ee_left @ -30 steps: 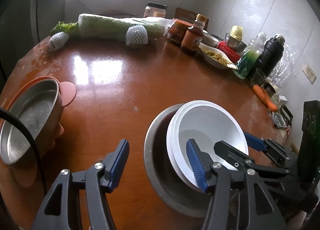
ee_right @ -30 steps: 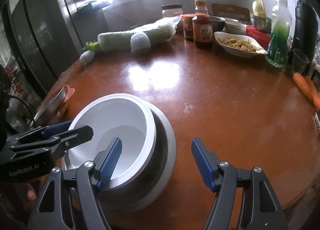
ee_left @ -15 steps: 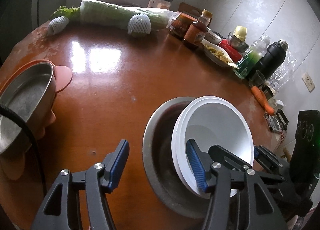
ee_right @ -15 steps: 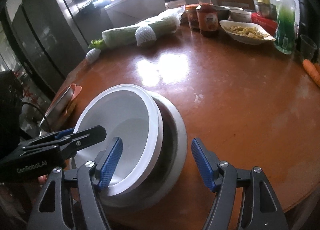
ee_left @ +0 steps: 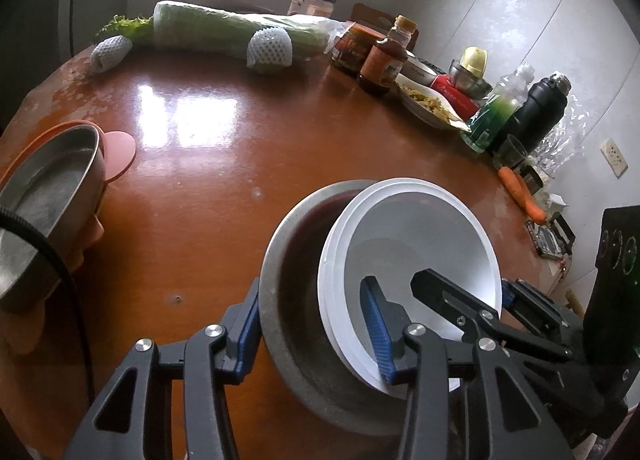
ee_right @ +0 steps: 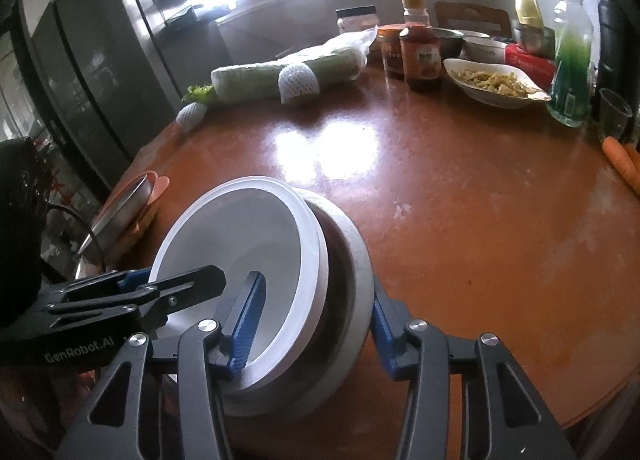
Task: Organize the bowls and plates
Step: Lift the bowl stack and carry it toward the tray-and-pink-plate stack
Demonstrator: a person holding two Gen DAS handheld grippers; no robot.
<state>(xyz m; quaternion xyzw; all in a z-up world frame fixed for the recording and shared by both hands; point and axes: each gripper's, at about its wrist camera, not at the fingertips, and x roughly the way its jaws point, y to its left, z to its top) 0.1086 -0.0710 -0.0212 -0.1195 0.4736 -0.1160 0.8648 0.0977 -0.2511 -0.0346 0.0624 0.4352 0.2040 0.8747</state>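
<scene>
Counting around the brown table (ee_left: 248, 163): two white bowls (ee_left: 416, 236) nested in one grey bowl (ee_left: 288, 300), one steel pan (ee_left: 44, 195), two foam-netted fruits (ee_left: 270, 45), two carrots (ee_right: 622, 161), two grippers (ee_left: 312, 324).

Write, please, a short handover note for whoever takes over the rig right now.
Left gripper: straddles the stack's wall, one finger outside the metal bowl, one inside the white bowls; clamping unclear.
Right gripper: same, from the right.
Done: white bowls nested in metal bowl, tilted.
To do: settle the stack; perhaps add the steel dish at the table edge.
</scene>
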